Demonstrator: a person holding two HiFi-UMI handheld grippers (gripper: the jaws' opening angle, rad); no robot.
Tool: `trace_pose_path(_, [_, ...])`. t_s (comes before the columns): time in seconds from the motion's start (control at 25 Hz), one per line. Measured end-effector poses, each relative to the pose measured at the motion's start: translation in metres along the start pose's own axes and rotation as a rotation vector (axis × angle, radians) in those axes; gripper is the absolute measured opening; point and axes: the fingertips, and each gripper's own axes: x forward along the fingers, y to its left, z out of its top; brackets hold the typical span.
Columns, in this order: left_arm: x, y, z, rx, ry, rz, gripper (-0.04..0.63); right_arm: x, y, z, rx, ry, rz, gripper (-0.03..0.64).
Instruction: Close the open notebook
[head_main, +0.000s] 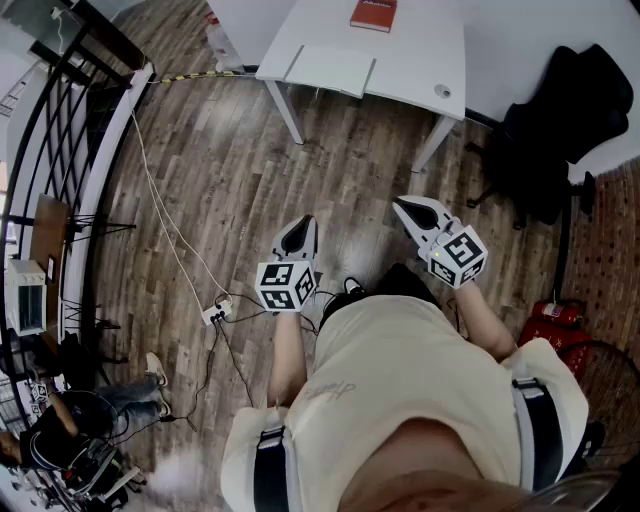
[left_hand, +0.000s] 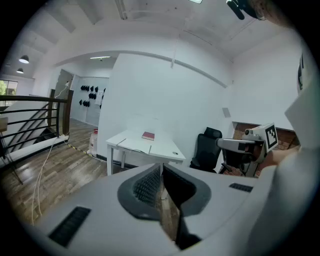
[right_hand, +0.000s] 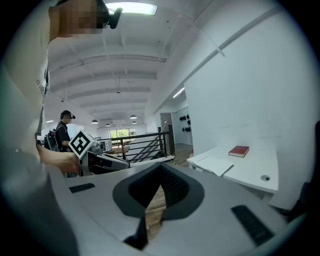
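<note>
Just standing back here, holding the left tongs (head_main: 304, 224) and right tongs (head_main: 402, 205) out over the wood plank floor (head_main: 210, 170), both pressed together at the tips and pinching nothing. Looking at the open white paper notebook (head_main: 330, 70) lying flat on the white desk (head_main: 425, 50), well ahead of both tongs and nearer to them than the red hardcover book (head_main: 373, 14). Guessing light, floppy pages, probably a bit slippery. Thinking of hooking under one half's outer edge and folding it toward the spine.
</note>
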Motion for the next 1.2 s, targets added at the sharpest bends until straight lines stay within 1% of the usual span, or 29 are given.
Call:
trace_pose_path(0.24, [-0.004, 0.012, 0.008, 0.006, -0.019, 0.019, 0.032, 0.007, 0.000, -0.001, -0.017, -0.004, 0.011, 0.008])
trace_pose_path(0.4, [-0.006, 0.014, -0.001, 0.002, 0.004, 0.004, 0.032, 0.014, 0.006, -0.002, -0.007, -0.005, 0.012, 0.008])
trace_pose_path(0.52, [-0.007, 0.015, -0.010, -0.013, 0.024, -0.004, 0.032, 0.017, 0.009, -0.002, -0.002, 0.004, -0.006, 0.008])
trace_pose_path(0.68, [-0.001, 0.017, -0.011, -0.024, 0.017, -0.012, 0.032, 0.016, -0.002, -0.005, 0.006, 0.023, -0.040, 0.008])
trace_pose_path(0.88, [0.011, 0.018, -0.024, -0.047, 0.057, -0.025, 0.032, 0.011, -0.012, -0.016, 0.028, 0.058, -0.072, 0.008])
trace_pose_path(1.08, [0.033, 0.022, -0.028, -0.045, 0.092, -0.023, 0.032, 0.027, -0.024, -0.032, 0.057, 0.088, -0.042, 0.008])
trace_pose_path(1.2, [0.048, 0.028, -0.020, -0.039, 0.107, -0.011, 0.032, 0.045, -0.035, -0.036, 0.088, 0.084, -0.018, 0.008])
